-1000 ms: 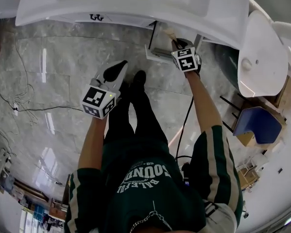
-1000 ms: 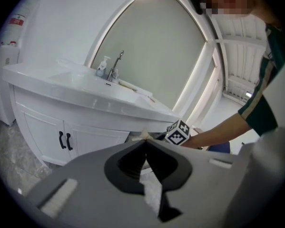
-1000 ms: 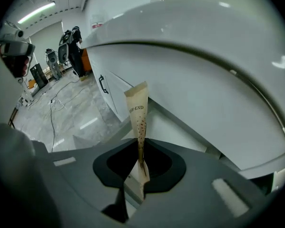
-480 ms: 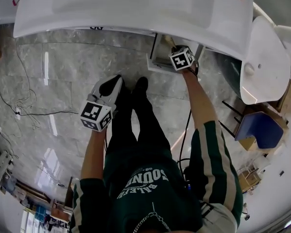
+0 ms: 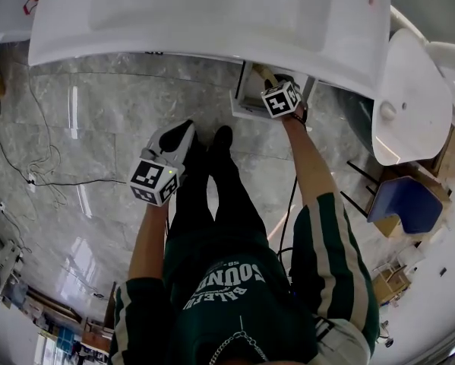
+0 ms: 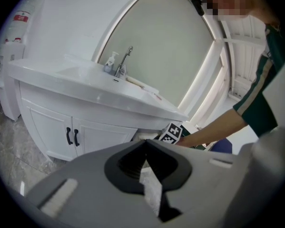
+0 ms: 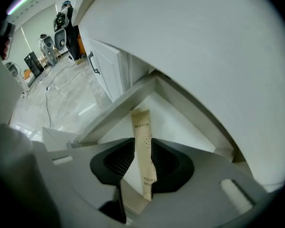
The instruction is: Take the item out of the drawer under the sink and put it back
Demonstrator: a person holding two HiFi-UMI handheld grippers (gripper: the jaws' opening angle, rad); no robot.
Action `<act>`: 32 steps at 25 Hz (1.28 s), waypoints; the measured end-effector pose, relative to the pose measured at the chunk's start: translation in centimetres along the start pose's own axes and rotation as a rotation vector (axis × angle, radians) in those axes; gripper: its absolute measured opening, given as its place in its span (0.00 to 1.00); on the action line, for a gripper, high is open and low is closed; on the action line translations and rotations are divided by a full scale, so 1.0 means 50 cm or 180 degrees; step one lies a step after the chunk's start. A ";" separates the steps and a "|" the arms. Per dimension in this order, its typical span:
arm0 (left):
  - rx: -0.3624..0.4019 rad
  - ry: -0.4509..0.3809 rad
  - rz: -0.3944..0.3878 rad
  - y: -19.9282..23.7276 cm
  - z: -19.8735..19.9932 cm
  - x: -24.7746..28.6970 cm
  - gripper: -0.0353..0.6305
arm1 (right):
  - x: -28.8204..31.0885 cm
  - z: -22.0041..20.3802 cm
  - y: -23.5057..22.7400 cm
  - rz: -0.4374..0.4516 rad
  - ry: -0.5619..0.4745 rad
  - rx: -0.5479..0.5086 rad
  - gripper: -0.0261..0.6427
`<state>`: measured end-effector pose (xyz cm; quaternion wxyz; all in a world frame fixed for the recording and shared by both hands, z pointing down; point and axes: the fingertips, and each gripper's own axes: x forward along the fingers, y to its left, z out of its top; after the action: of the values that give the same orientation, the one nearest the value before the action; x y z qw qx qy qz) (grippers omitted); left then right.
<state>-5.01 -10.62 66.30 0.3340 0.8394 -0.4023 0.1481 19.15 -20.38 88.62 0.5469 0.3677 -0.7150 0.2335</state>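
Note:
A tan toothbrush packet (image 7: pixel 142 132) stands upright between the jaws of my right gripper (image 7: pixel 142 159), which are opening; it leans on the right pad, and a gap shows at the left pad. The packet hangs inside the open white drawer (image 7: pixel 114 106) under the sink. In the head view the right gripper (image 5: pixel 271 78) reaches into that drawer (image 5: pixel 244 102), with the packet's tan end (image 5: pixel 263 73) showing beyond the marker cube. My left gripper (image 5: pixel 181 130) hovers over the floor by the person's feet. Its jaws (image 6: pixel 144 144) are shut with nothing between them.
The white sink counter (image 5: pixel 212 14) overhangs the drawer. A faucet (image 6: pixel 123 62) and cabinet doors with black handles (image 6: pixel 71 136) stand to the left. A white toilet (image 5: pixel 409 90) and a blue stool (image 5: pixel 406 195) are at the right. Cables (image 5: pixel 30 169) cross the marble floor.
My right gripper has pushed further into the drawer under the counter with the packet. The left gripper has held roughly where it was.

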 end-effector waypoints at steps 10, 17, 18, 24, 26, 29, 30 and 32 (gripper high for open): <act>0.0258 -0.0202 -0.0053 -0.020 0.128 -0.050 0.13 | -0.206 0.063 0.022 -0.0017 -0.0689 0.0820 0.04; 0.0425 -0.0404 -0.0051 -0.041 0.233 -0.098 0.13 | -0.387 0.110 0.067 0.0199 -0.1309 0.1018 0.04; 0.0472 -0.0435 -0.0056 -0.046 0.251 -0.104 0.13 | -0.419 0.121 0.066 0.0180 -0.1424 0.1016 0.04; 0.0750 -0.0671 -0.0035 -0.054 0.377 -0.137 0.13 | -0.627 0.201 0.009 -0.0188 -0.2133 0.0997 0.04; 0.0820 -0.0756 -0.0029 -0.064 0.418 -0.145 0.13 | -0.697 0.230 -0.016 -0.0291 -0.2353 0.0983 0.04; 0.0938 -0.0896 -0.0038 -0.086 0.479 -0.156 0.13 | -0.789 0.272 -0.054 -0.0435 -0.2648 0.0990 0.04; 0.0969 -0.0930 -0.0046 -0.095 0.492 -0.161 0.13 | -0.817 0.280 -0.061 -0.0471 -0.2725 0.1002 0.04; 0.1033 -0.0972 -0.0061 -0.111 0.512 -0.170 0.13 | -0.865 0.293 -0.070 -0.0525 -0.2858 0.1013 0.04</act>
<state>-6.62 -20.63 40.68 0.1312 0.8987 -0.4111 0.0790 18.62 -21.65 42.83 0.1379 0.5667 -0.8043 0.1141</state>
